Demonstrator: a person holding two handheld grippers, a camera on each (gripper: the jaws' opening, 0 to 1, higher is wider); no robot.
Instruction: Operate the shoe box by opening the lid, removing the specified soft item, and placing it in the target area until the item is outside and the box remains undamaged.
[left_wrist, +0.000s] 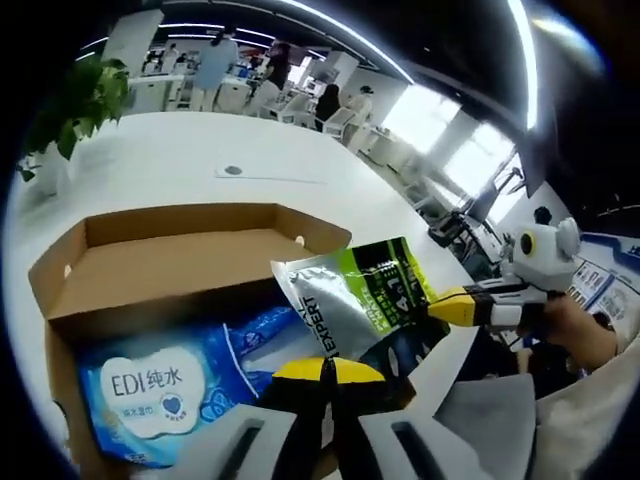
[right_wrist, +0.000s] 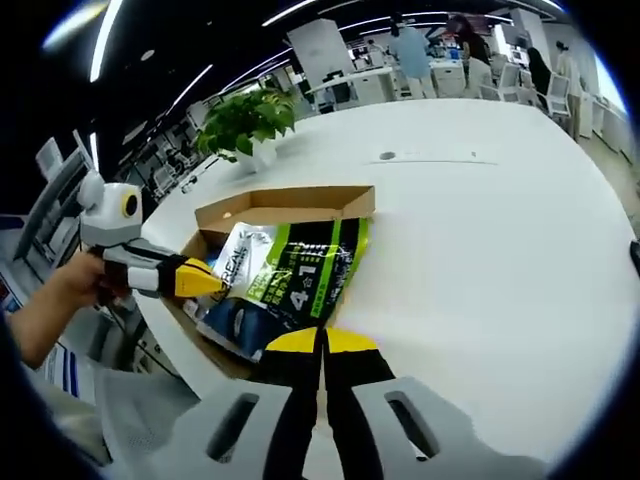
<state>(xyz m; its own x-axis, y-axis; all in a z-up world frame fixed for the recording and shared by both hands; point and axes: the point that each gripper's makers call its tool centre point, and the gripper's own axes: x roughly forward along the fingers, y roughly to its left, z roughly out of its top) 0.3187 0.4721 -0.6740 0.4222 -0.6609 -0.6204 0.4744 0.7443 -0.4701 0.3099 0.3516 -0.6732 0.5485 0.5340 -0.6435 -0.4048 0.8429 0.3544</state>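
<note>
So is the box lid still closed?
No, the shoe box is open, its lid folded back, with a blue wipes pack showing inside.

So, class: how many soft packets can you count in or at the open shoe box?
2: a blue wipes pack lying inside the shoe box, and a silver-green pouch raised above its edge. More may be hidden underneath.

surface: broad white tabletop (right_wrist: 480, 230) with rounded edge | on it: 1 open brown cardboard shoe box (right_wrist: 290, 205) near the edge, lid flap up | 1 leafy green plant in a white pot (right_wrist: 245, 125) beyond the box | small round grey grommet (right_wrist: 387, 155) set in top
</note>
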